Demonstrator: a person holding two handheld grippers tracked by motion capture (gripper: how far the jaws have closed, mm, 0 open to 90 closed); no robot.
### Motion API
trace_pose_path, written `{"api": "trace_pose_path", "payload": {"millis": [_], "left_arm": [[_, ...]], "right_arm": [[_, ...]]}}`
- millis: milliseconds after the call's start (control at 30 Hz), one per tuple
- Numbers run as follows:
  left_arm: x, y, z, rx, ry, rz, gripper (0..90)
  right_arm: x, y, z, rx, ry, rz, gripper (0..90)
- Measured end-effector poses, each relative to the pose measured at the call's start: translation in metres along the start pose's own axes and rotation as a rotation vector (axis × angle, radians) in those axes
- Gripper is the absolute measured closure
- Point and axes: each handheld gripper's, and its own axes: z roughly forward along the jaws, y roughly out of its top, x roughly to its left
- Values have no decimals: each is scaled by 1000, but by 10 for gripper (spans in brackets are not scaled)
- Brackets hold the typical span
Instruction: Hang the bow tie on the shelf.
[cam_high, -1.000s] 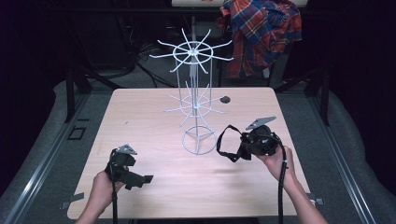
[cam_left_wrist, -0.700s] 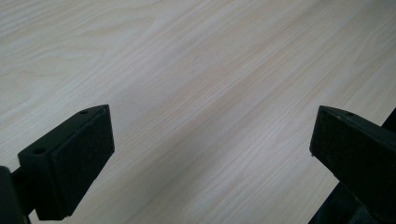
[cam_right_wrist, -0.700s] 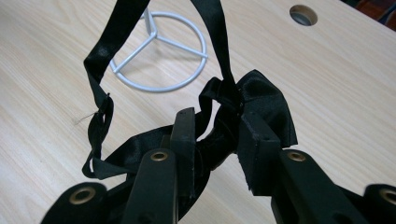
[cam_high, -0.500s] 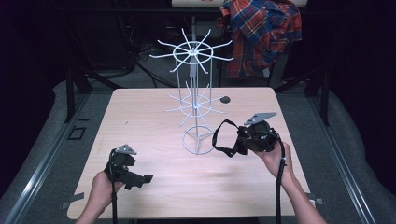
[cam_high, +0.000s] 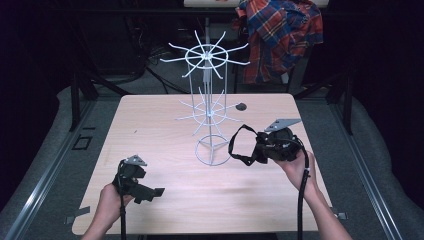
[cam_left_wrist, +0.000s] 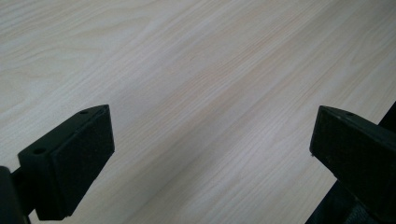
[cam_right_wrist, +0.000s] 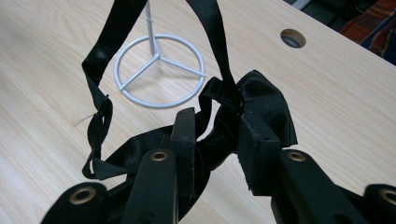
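Right gripper (cam_right_wrist: 217, 135) fingers clenched on black bow tie (cam_right_wrist: 261, 100), centre-right beside white rack (cam_high: 210, 100). Left gripper (cam_left_wrist: 210, 154) fingers released, lower left above counter (cam_left_wrist: 196, 70).

Glossy satin-looking bow tie (cam_right_wrist: 261, 100) (probably cloth), matt wooden table (cam_high: 150, 130).

Both hand-held grippers are black: the left gripper (cam_high: 159, 192) and the right gripper (cam_high: 260, 150) each carry a grey three-cornered plate on top and trail a black cable toward the person. The jaws are flat black blocks with matt pads (cam_left_wrist: 81, 156). On the right unit, brass-coloured rivets (cam_right_wrist: 159, 155) sit in the jaw arms; forearms are bare, no sleeves.
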Motion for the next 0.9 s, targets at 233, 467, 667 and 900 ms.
{"api": "trace_pose_path", "payload": {"millis": [233, 467, 667, 900], "left_arm": [[0, 0, 0, 0, -5, 2, 1], [0, 0, -1, 3, -9, 8, 1], [0, 0, -1, 5, -10, 12, 1], [0, 0, -1, 6, -11, 15, 1]], "right_arm": [[-1, 10, -5, -26, 1, -3, 695], [-2, 20, 1, -39, 14, 6, 695], [-11, 28, 14, -42, 44, 53, 694], [-15, 34, 32, -26, 65, 80, 695]]}}
